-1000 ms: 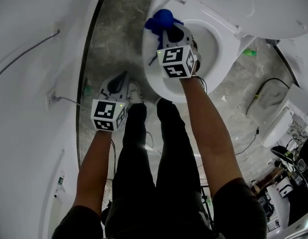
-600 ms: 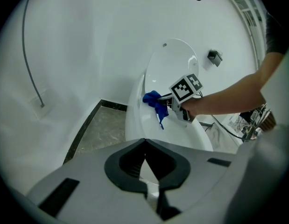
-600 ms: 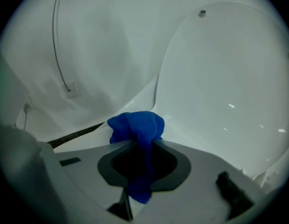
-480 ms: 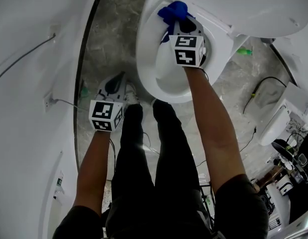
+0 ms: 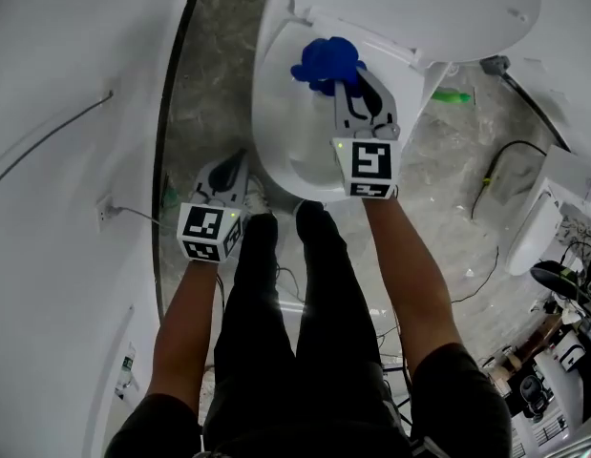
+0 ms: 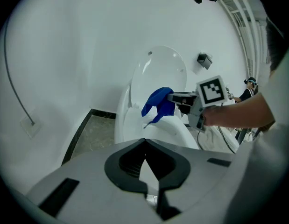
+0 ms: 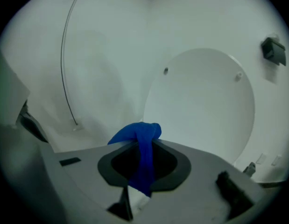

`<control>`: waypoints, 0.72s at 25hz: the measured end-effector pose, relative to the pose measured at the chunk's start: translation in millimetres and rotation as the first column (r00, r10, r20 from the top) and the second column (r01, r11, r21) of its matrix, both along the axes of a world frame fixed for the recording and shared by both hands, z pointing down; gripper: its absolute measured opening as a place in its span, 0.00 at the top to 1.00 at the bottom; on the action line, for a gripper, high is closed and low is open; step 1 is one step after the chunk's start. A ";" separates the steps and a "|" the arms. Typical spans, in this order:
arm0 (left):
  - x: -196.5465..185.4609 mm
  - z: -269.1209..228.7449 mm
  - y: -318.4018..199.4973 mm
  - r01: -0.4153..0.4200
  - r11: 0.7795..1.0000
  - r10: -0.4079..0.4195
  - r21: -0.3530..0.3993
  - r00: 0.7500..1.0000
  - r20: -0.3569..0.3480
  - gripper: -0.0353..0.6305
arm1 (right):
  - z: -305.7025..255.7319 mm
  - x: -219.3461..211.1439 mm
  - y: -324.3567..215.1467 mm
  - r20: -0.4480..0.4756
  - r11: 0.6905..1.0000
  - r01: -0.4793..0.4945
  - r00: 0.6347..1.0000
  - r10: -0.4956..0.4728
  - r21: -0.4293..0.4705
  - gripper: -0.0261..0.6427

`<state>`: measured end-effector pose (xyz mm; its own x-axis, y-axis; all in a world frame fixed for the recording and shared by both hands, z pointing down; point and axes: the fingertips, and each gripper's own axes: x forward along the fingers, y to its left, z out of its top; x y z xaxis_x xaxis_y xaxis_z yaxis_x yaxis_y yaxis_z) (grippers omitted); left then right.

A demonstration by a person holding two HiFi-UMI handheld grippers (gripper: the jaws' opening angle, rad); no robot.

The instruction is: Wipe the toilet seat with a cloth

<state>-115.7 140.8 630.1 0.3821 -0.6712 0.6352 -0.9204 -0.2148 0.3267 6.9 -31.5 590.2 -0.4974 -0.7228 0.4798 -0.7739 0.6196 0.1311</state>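
Both grippers are closed: your right gripper (image 5: 348, 84) has lifted the blue cloth (image 5: 324, 63) above the toilet seat (image 5: 274, 132); your left gripper (image 5: 232, 163) is empty.

Wht wall (image 5: 66, 65), gry stone floor (image 5: 214, 84), blk skirting (image 5: 162, 141)

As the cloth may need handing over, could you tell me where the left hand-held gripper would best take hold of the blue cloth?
Probably the bunched wad of the blue cloth that bulges beyond the tips of the right hand-held gripper, which is shut on its tail. Come from the left in the head view, the wad's open side, with jaws across it.
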 end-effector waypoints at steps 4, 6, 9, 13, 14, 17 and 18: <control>11.3 -71.0 -17.3 -0.017 0.995 0.018 0.098 1.000 -0.010 0.93 | -80.4 26.6 59.9 0.132 0.996 -0.081 0.988 0.074 0.044 0.87; 19.7 -114.3 -24.1 -0.021 0.989 0.025 0.149 0.999 -0.023 0.93 | -126.0 41.8 85.9 0.183 0.989 -0.135 0.975 0.123 0.056 0.88; 30.1 -177.1 -29.6 -0.038 0.975 0.045 0.219 0.999 -0.026 0.93 | -183.1 66.1 120.6 0.171 0.978 -0.198 0.968 0.184 0.069 0.88; 39.3 -243.5 -20.9 -0.078 0.957 0.080 0.280 0.997 0.004 0.93 | -240.5 85.8 156.2 0.150 0.970 -0.229 0.965 0.215 0.084 0.88; 40.9 -256.7 -17.2 -0.087 0.955 0.088 0.285 0.996 0.011 0.93 | -253.7 88.1 162.3 0.145 0.970 -0.229 0.966 0.216 0.084 0.88; 44.5 -284.5 -10.5 -0.109 0.954 0.112 0.280 0.994 0.006 0.93 | -294.2 89.0 171.2 0.154 0.966 -0.230 0.965 0.211 0.119 0.88; 44.6 -291.5 -10.1 -0.108 0.954 0.115 0.281 0.993 -0.007 0.93 | -304.7 87.9 173.4 0.159 0.964 -0.230 0.965 0.208 0.136 0.88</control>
<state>-71.2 130.6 338.6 0.4767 -0.7732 0.4183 -0.8784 -0.4013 0.2594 94.8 141.9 285.6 -0.3737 -0.8805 0.2918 -0.9057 0.4142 0.0901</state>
